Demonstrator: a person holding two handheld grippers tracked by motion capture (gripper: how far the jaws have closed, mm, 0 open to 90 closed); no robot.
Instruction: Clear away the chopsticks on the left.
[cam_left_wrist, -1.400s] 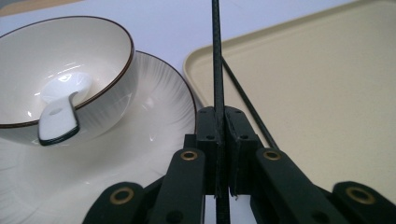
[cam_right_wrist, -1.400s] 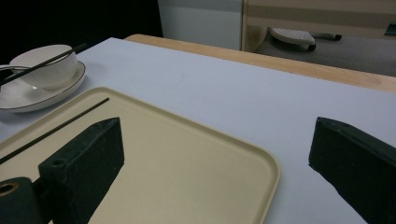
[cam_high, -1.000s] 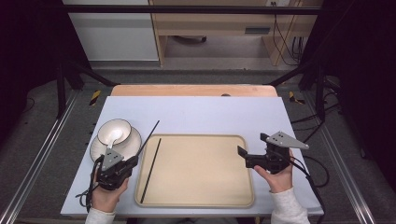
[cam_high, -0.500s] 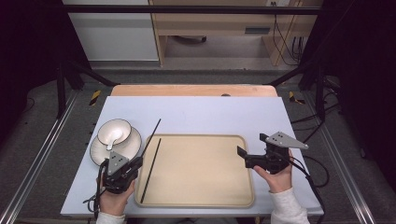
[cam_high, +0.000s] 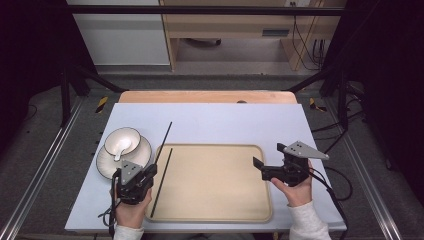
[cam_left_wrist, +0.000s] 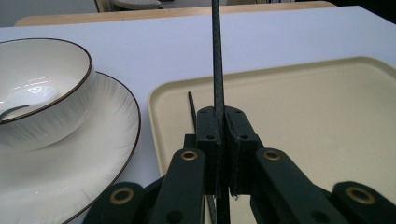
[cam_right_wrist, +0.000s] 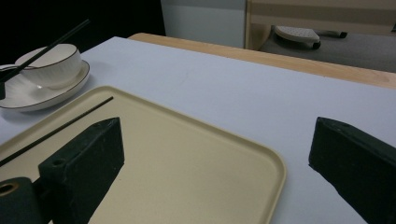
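Your left gripper sits at the near left of the worktop, just beside the left rim of the tray, and its jaws are clamped on a black chopstick. In the left gripper view the chopstick runs straight up between the two pads, pinched tight with no gap on either side, and its far end reaches out over the worktop beyond the tray's corner. From above, it slants away from your hand toward the far side, crossing the tray's top left corner.

The second chopstick lies flat inside the tray, along its left edge, just to the right of the one you hold. In the right gripper view it shows as a thin dark line on the tray floor.

To the left of the tray stands a white bowl on a white plate, with a spoon resting in the bowl. The plate is close to the tray's left rim; whether they touch I cannot tell.

Your right gripper hovers over the tray's right side, pointing left across it. Its jaws stand wide apart with nothing between them, the tray showing in the gap.
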